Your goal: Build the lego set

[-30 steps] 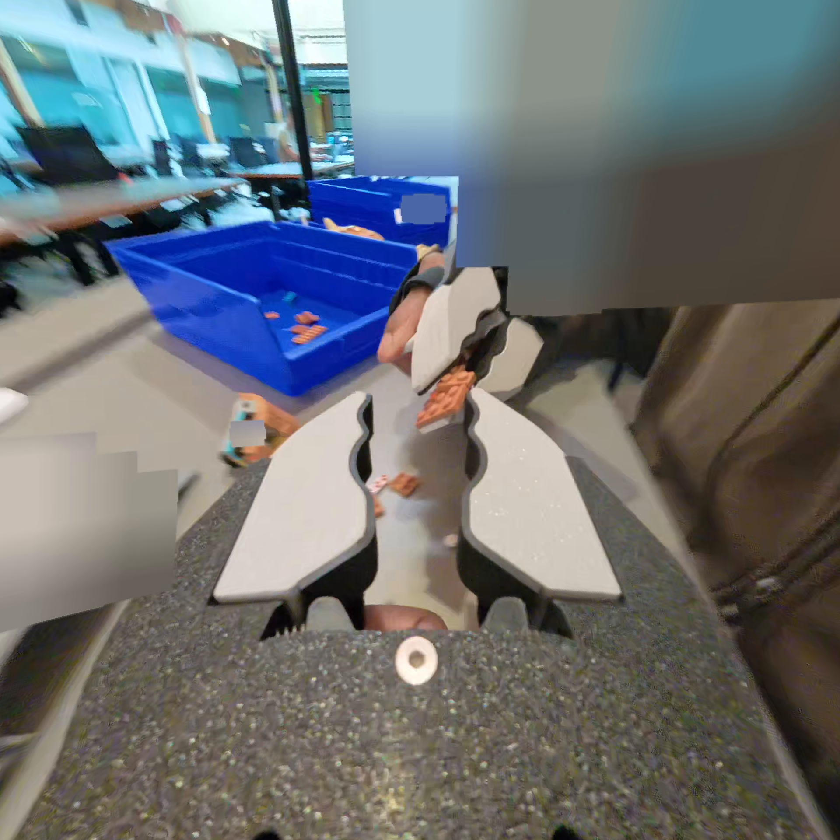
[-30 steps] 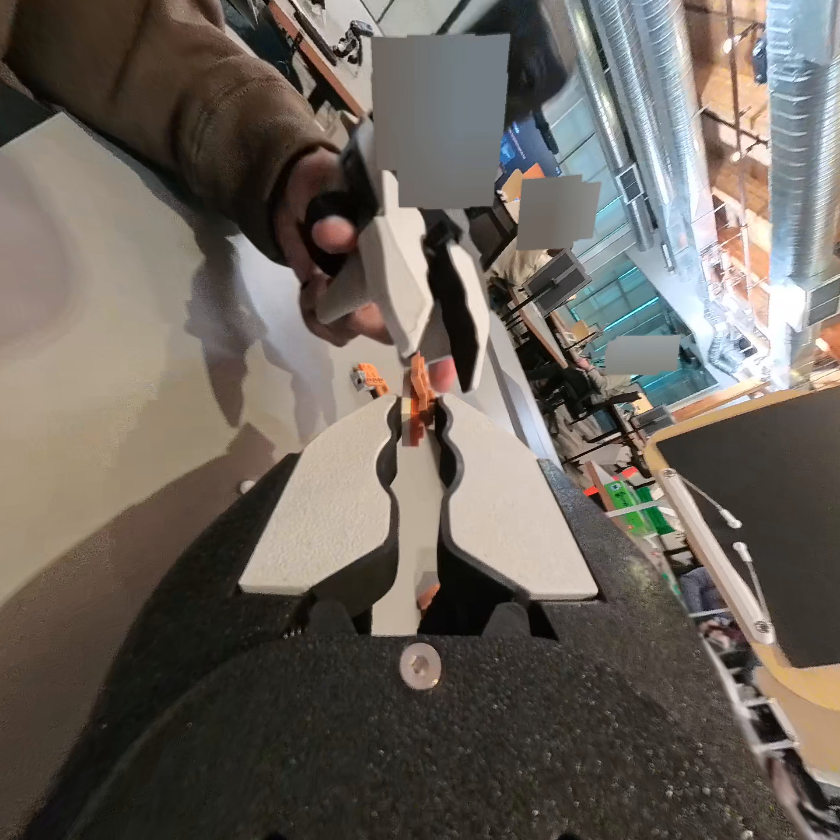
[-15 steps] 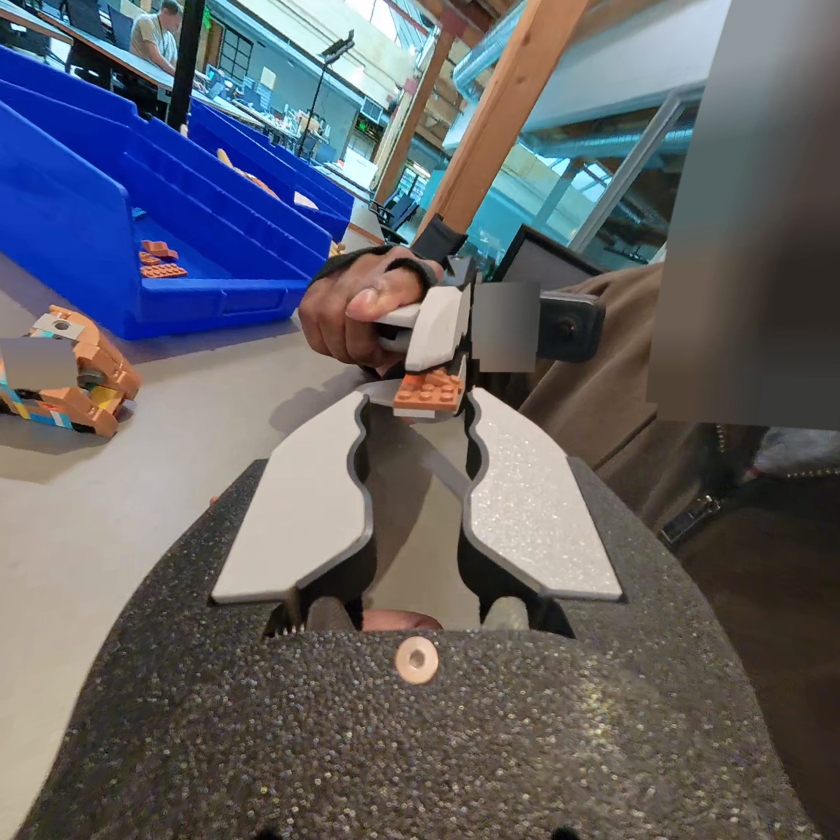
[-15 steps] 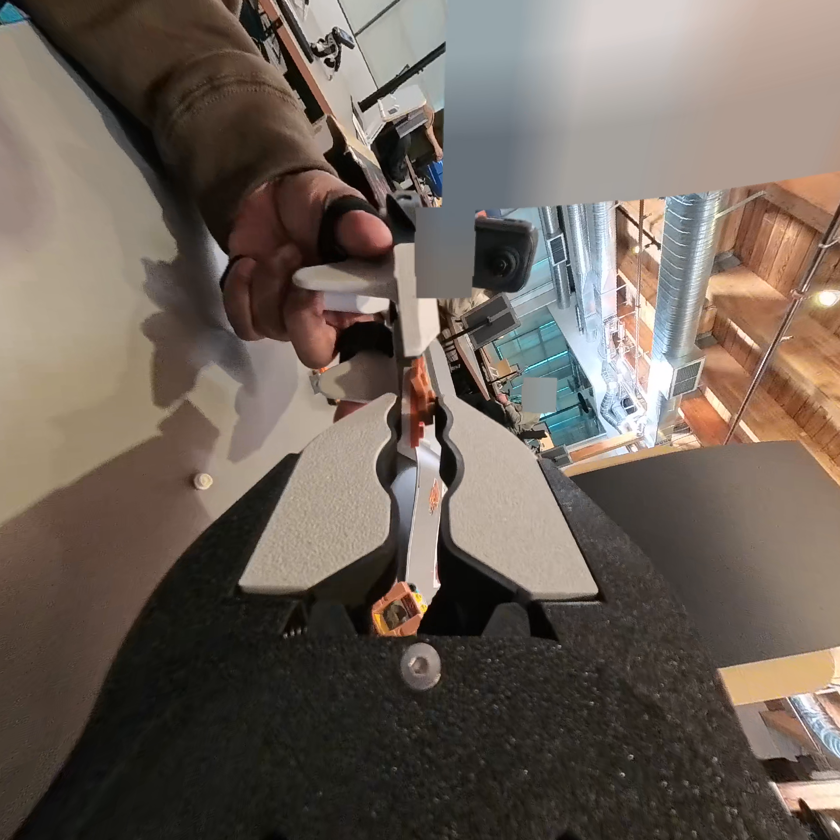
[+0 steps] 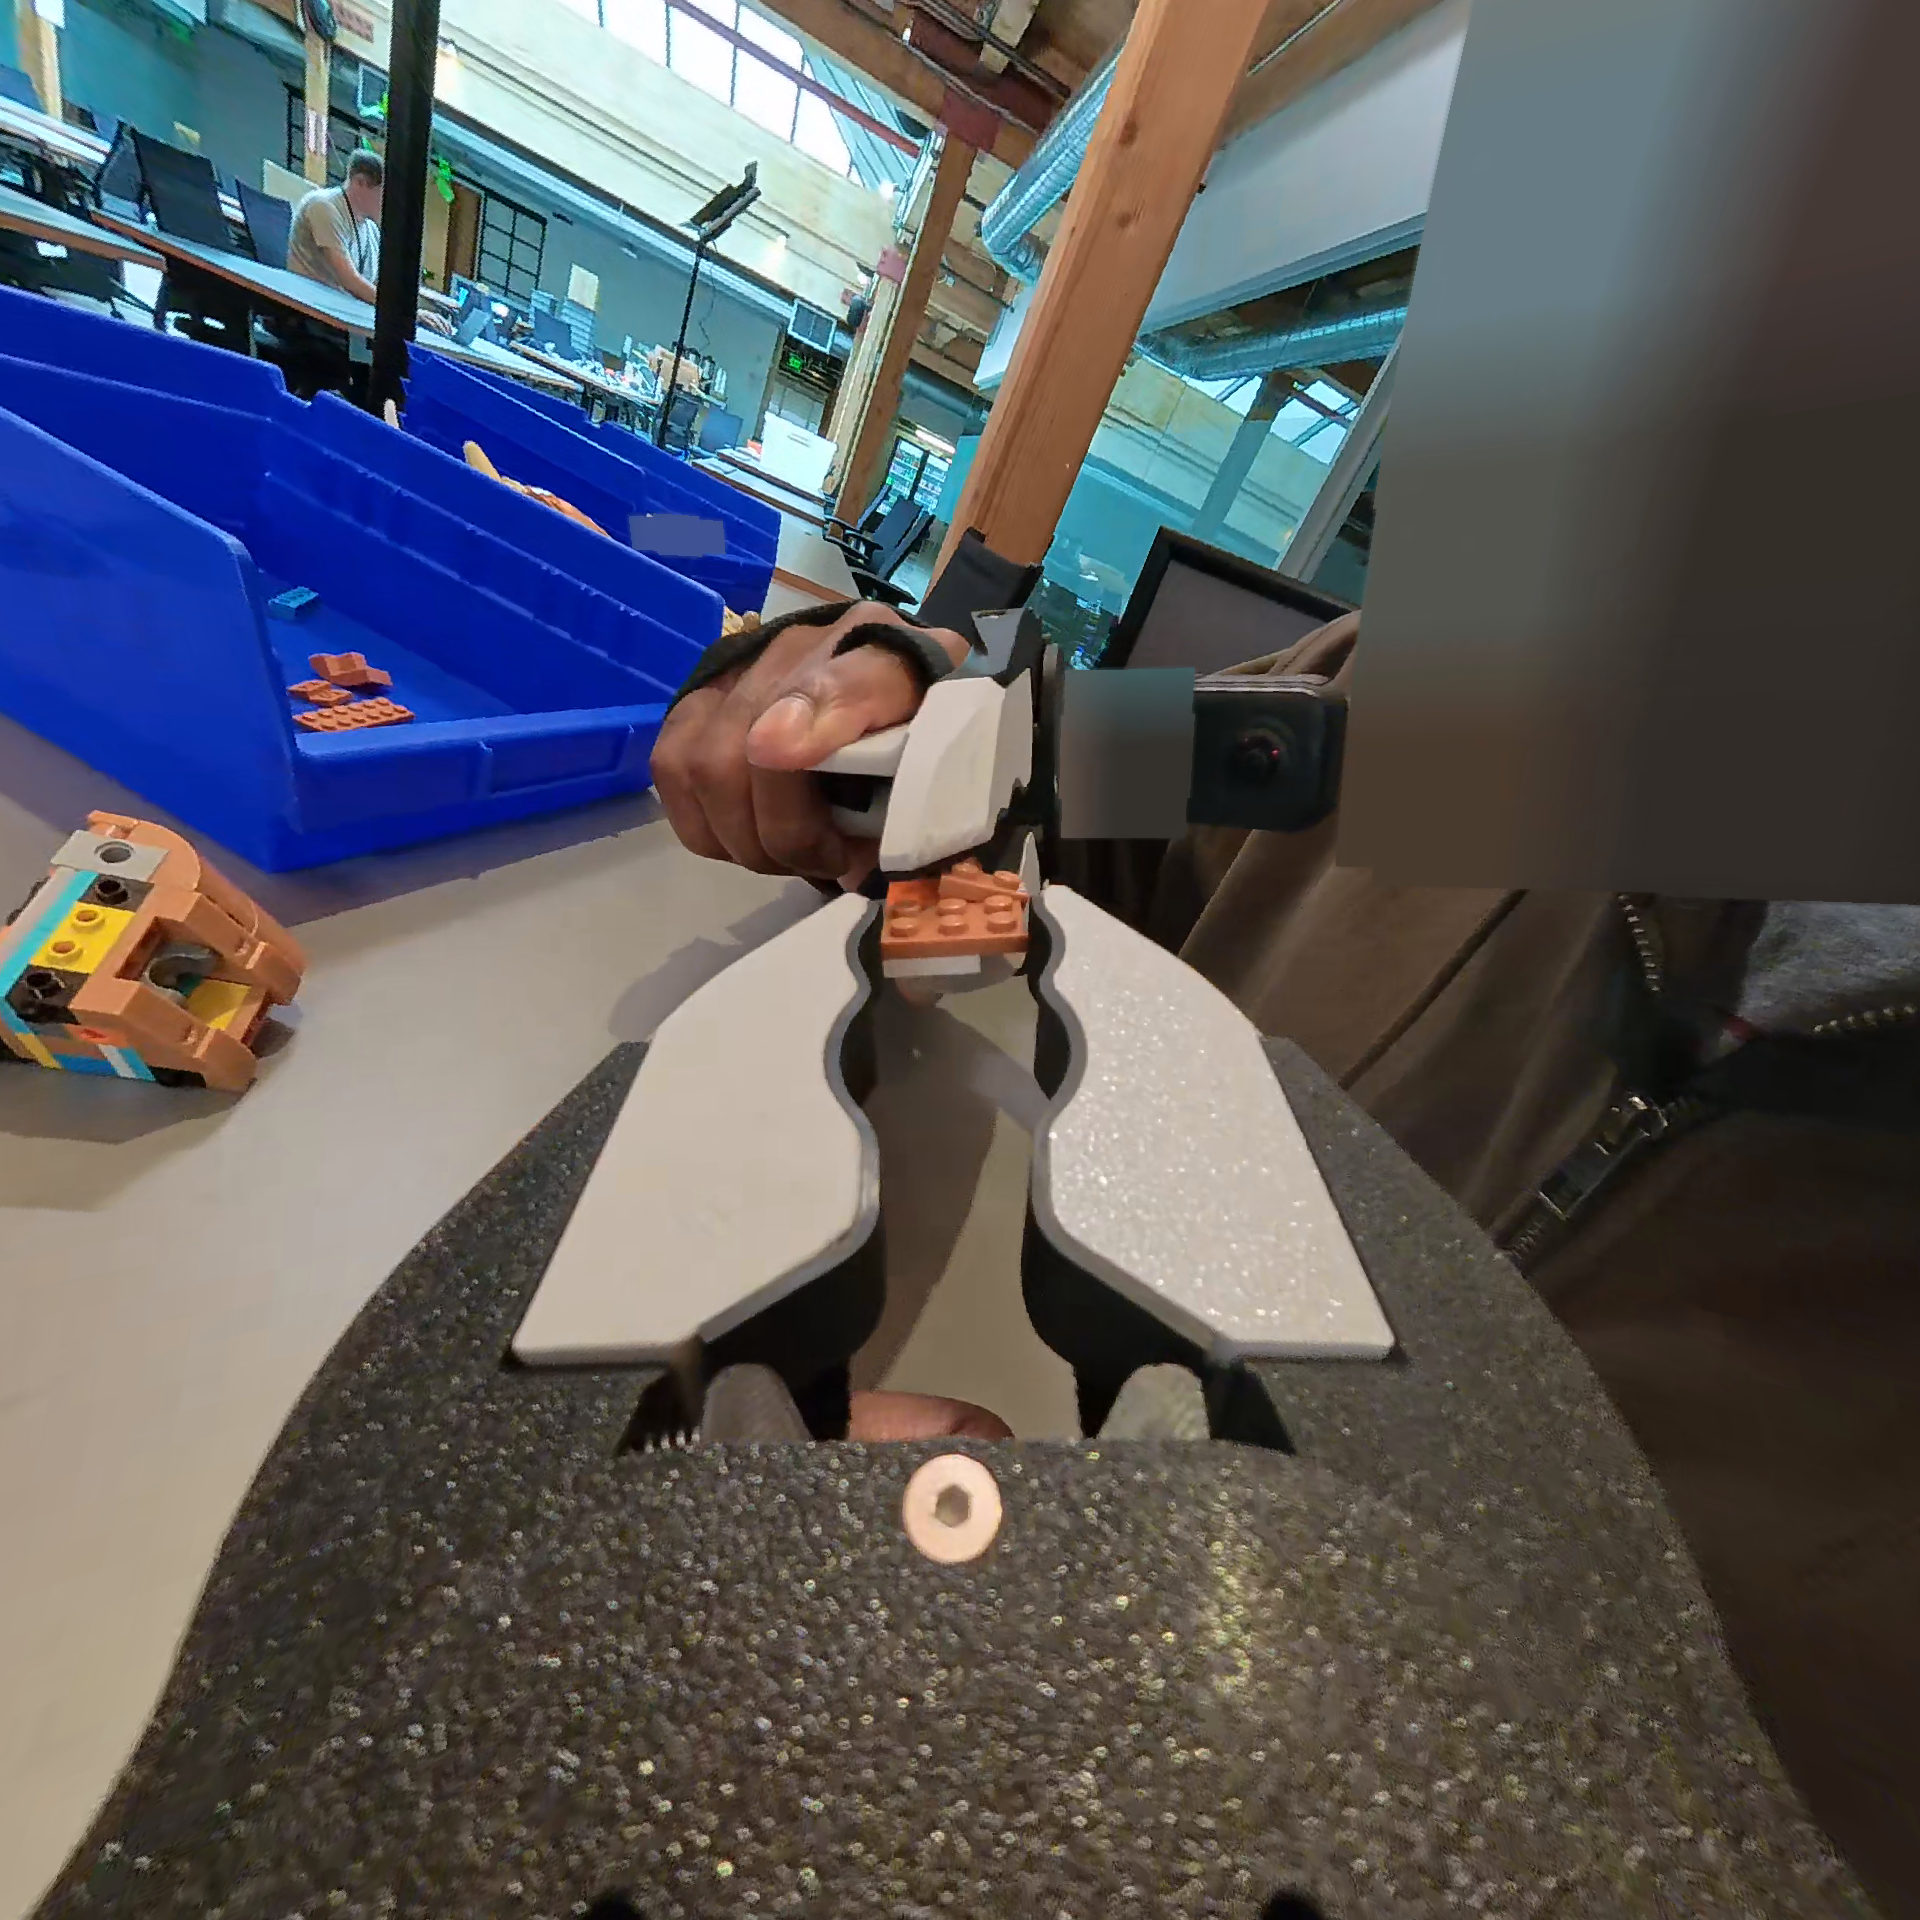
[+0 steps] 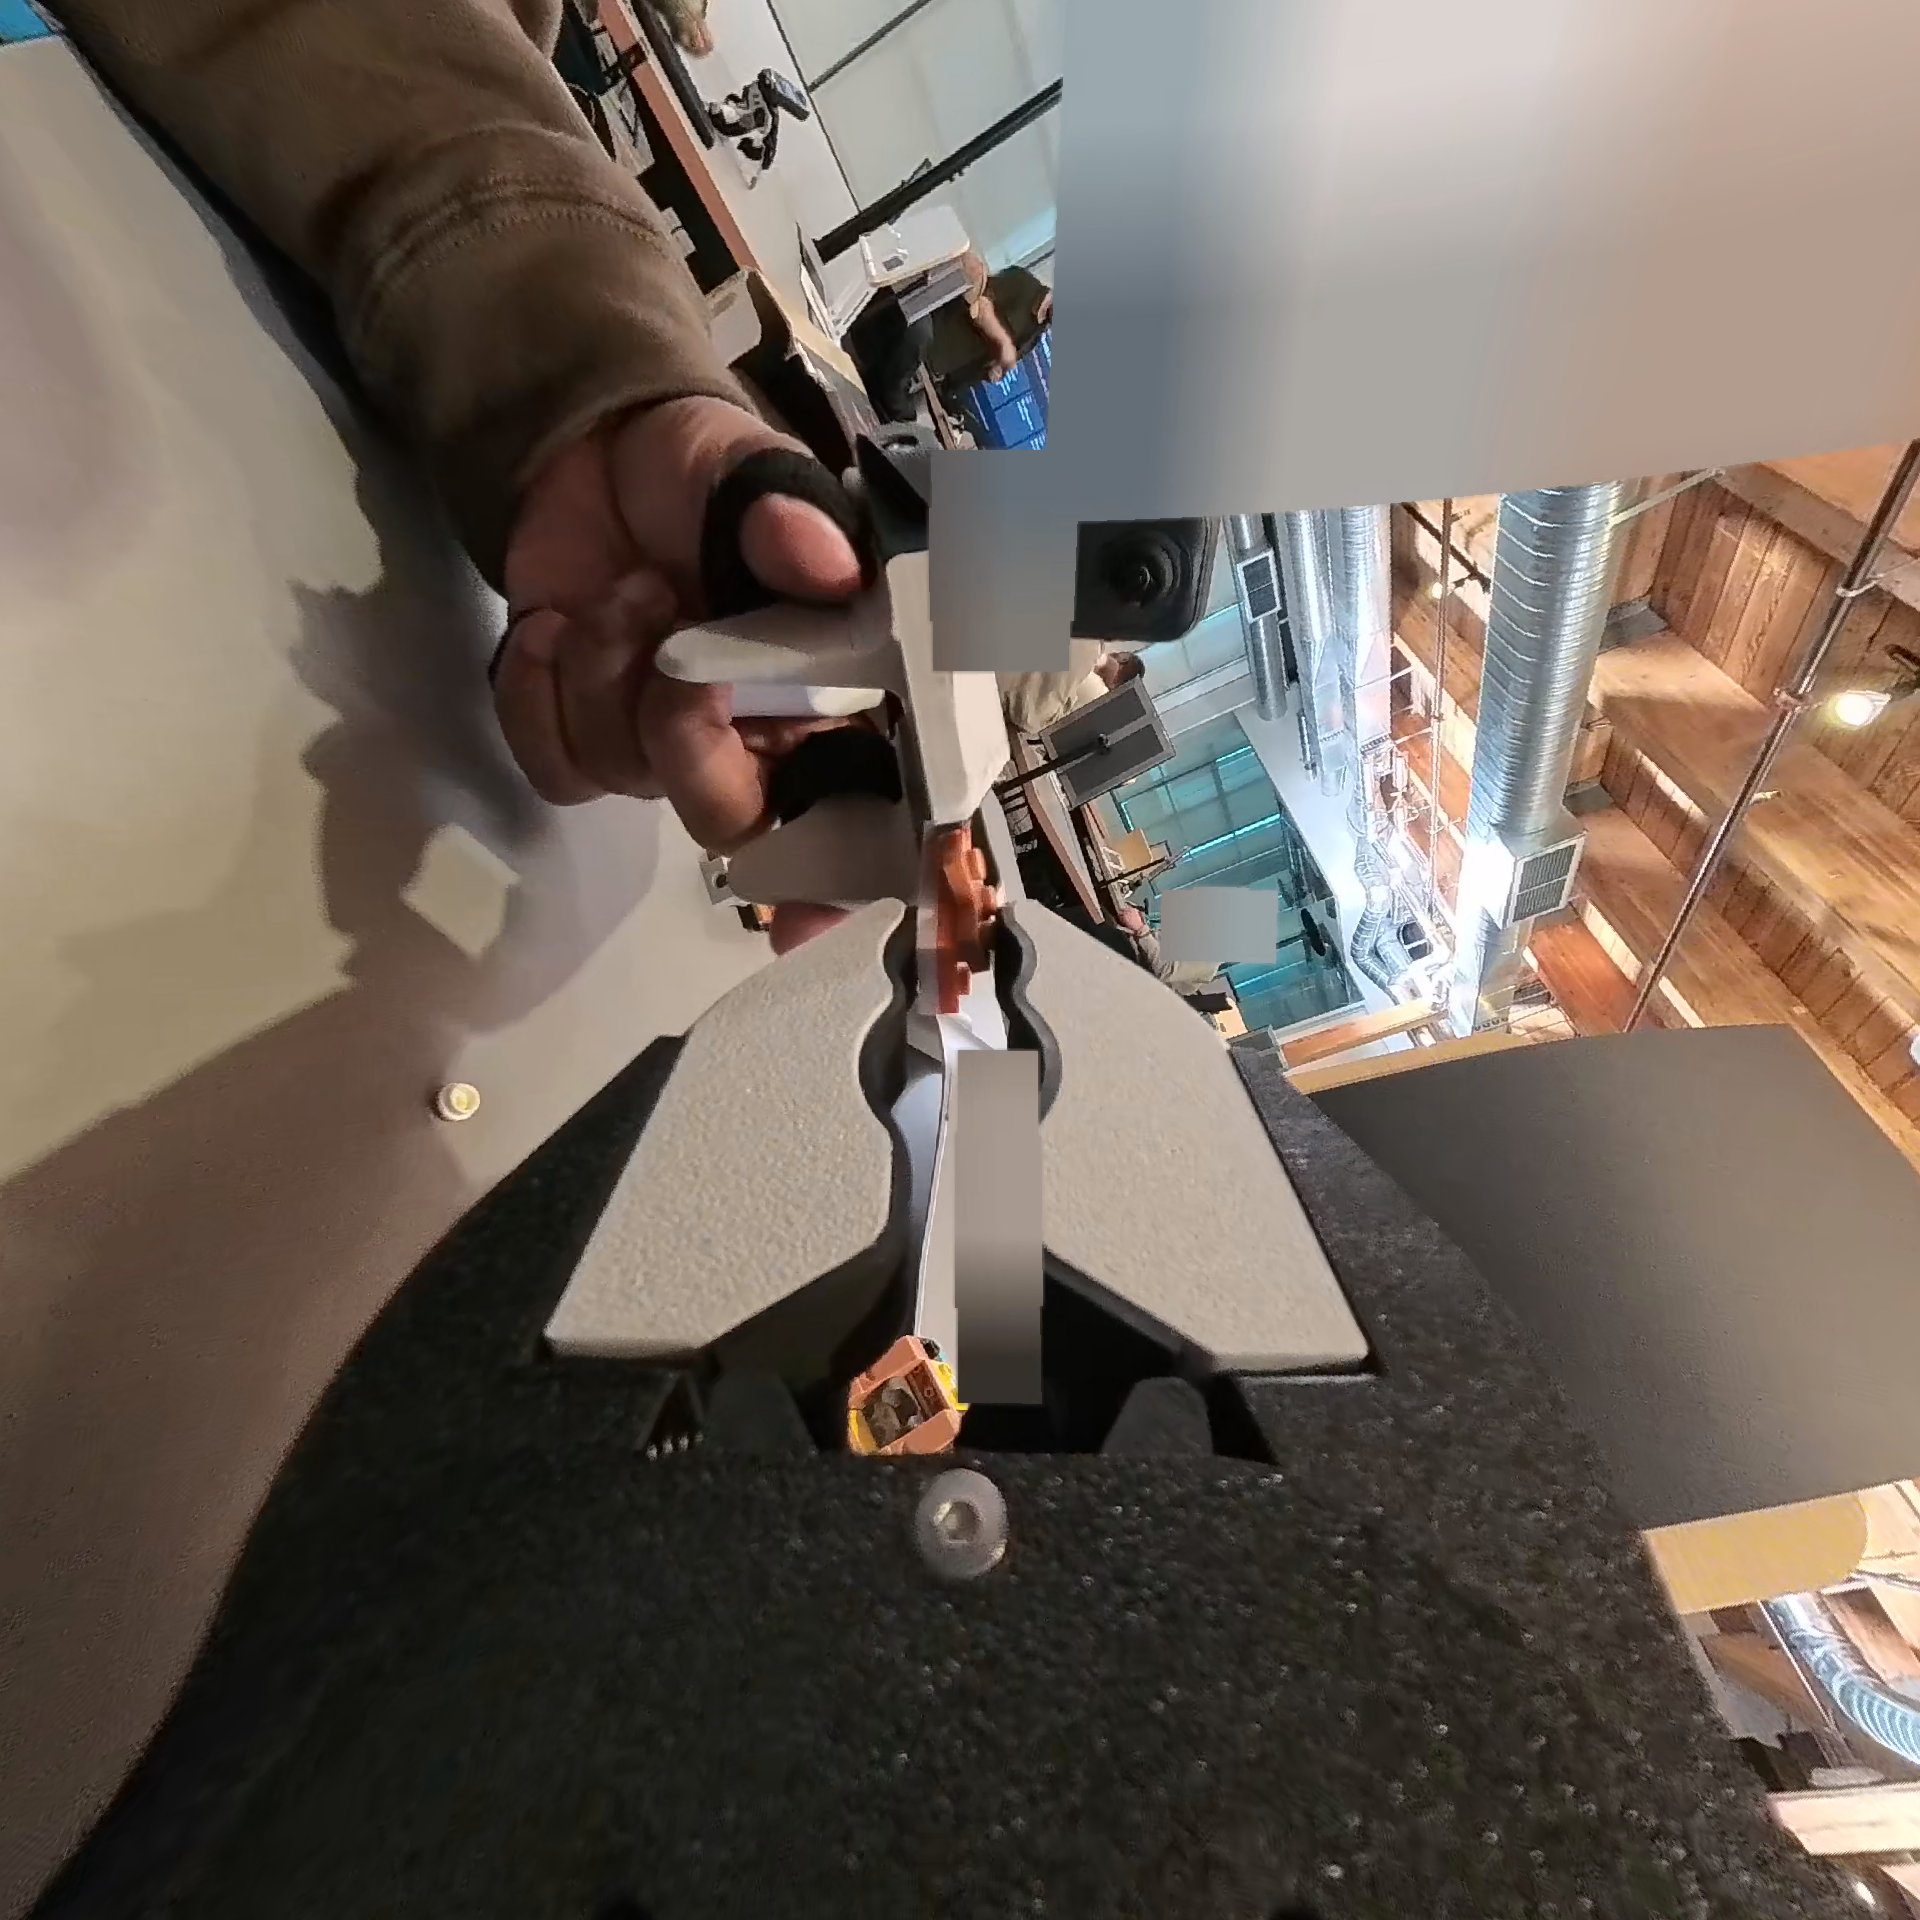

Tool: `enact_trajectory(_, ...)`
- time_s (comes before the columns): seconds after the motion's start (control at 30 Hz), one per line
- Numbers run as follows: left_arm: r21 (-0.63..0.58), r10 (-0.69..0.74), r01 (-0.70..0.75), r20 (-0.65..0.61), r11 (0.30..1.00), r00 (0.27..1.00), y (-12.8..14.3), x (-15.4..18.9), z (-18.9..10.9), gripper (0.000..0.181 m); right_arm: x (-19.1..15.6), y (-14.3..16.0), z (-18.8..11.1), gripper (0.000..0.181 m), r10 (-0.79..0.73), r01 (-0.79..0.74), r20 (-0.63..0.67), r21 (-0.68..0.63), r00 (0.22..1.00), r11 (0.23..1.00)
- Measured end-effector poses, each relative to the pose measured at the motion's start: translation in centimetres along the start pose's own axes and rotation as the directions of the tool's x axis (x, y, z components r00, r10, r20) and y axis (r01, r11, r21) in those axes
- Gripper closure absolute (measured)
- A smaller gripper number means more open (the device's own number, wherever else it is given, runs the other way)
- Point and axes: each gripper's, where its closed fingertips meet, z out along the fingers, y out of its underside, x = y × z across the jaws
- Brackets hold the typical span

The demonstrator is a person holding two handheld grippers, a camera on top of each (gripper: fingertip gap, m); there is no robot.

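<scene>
A brown lego plate point(image 5: 954, 927) with a small brown piece on top sits between the tips of my left gripper point(image 5: 956, 914), whose fingertips press its two side edges. My right gripper point(image 5: 961, 821) comes down from above, held by a hand, and is shut on the same plate. In the right wrist view the plate point(image 6: 951, 914) shows edge-on, clamped between the tips of my right gripper point(image 6: 956, 925). The left gripper point(image 6: 914, 769) meets it from beyond. Both are held above the grey table point(image 5: 416, 1039).
A partly built brown, yellow and teal lego model point(image 5: 135, 956) lies on the table at left. Blue bins point(image 5: 499, 748) behind it hold loose brown plates point(image 5: 353, 712). A person's brown jacket point(image 5: 1455, 1018) fills the right. A small white stud point(image 6: 457, 1099) lies on the table. My two grippers' fingertips are within a few centimetres of each other.
Both grippers tilted up to level while staying together. My left fingertips have narrowed onto the plate that the right gripper holds.
</scene>
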Motion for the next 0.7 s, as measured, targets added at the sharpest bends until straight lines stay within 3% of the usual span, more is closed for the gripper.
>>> enact_trajectory(0.7,0.005,0.088,-0.088,0.01,0.996,0.996,-0.08,0.49,0.08,0.155,-0.12,-0.39,-0.05,0.167,-0.022,0.022,-0.007,0.018,1.0,1.0)
